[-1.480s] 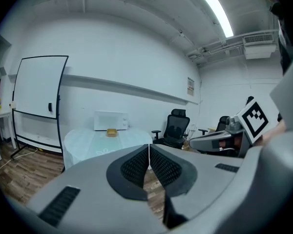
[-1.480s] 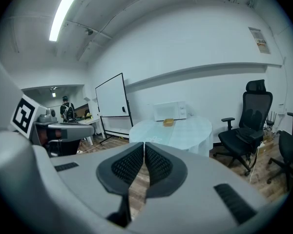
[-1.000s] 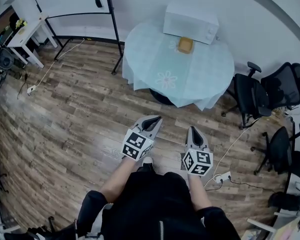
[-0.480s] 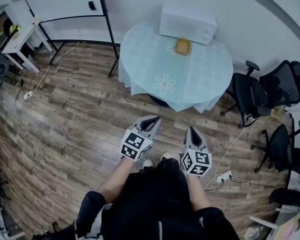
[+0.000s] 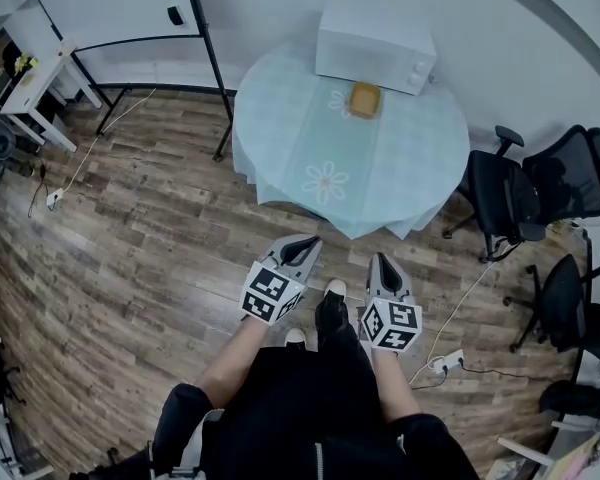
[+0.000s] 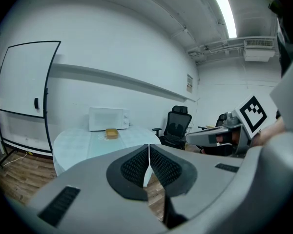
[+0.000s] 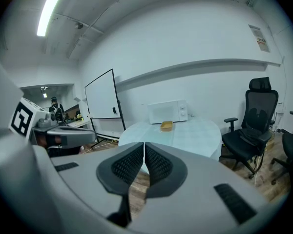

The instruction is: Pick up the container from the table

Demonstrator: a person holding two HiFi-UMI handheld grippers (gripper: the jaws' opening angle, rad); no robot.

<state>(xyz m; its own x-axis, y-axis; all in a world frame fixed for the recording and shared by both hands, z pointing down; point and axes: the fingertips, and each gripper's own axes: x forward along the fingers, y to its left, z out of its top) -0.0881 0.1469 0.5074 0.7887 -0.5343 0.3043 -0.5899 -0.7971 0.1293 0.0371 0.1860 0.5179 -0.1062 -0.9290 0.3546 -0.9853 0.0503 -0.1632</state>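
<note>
While the person (image 5: 310,408) stands on the wood floor (image 5: 130,228) short of the table (image 5: 305,133), the container (image 5: 364,99) sits on the table's far side, just in front of the microwave (image 5: 372,46) and well apart from both grippers. The left gripper (image 5: 307,240) is held low ahead of the person's body, its jaws pressed together with nothing between them. The right gripper (image 5: 381,259) is beside it, jaws likewise pressed together on nothing. Both point toward the table. A whiteboard (image 5: 110,3) stands left of the table, and office chairs (image 5: 505,193) stand to its right.
</note>
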